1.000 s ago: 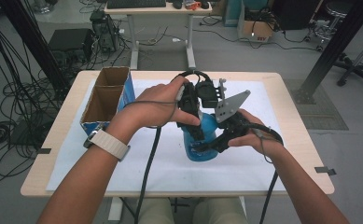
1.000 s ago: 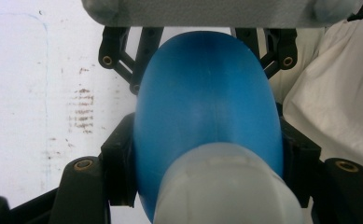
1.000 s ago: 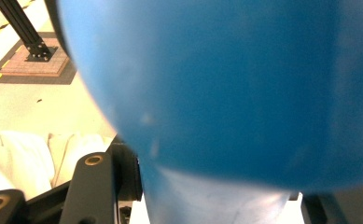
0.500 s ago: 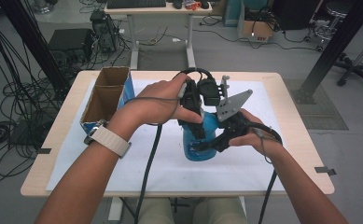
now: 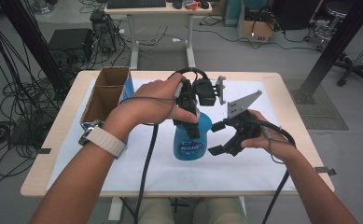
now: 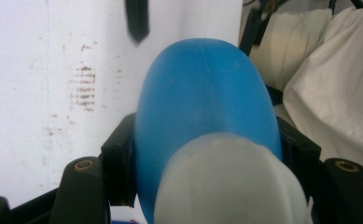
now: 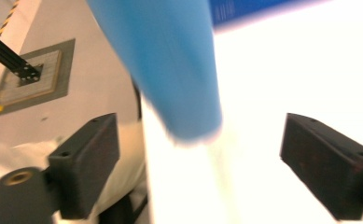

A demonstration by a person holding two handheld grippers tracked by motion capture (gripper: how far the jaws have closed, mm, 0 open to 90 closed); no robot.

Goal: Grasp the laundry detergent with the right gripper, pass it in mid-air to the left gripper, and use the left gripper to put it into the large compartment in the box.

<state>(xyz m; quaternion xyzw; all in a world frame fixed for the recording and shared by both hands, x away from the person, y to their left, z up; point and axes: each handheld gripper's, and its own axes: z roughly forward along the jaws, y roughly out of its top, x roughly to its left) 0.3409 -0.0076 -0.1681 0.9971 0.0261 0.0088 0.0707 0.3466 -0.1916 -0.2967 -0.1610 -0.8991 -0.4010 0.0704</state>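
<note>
Standing upright on the white sheet (image 5: 244, 172) that covers the table (image 5: 291, 93) is one blue bottle (image 5: 191, 140), and it is the single bottle in the scene. It is near the middle of the table, a little toward the person's side. One label with dark letters is on its front.

Two grippers are at work, one in each hand. The left gripper (image 5: 191, 122) comes from above and is clenched on the upper part of the bottle; in the left gripper view its two black pads (image 6: 118, 156) press on both sides of the blue body (image 6: 207, 112), just below the pale cap (image 6: 226, 186). The right gripper (image 5: 221, 138) is just beside the bottle, on its right, and apart from it. Its jaws have just been opening and now stand wide, released (the bottle is in front of them, not pressed by them). In the right gripper view the blue body (image 7: 170, 70) is blurred between the two spread pads (image 7: 88, 158).

One cardboard box (image 5: 105, 95) with two open compartments stands at the left edge of the table. One watch (image 5: 102, 140) with a pale strap is on the left wrist.
</note>
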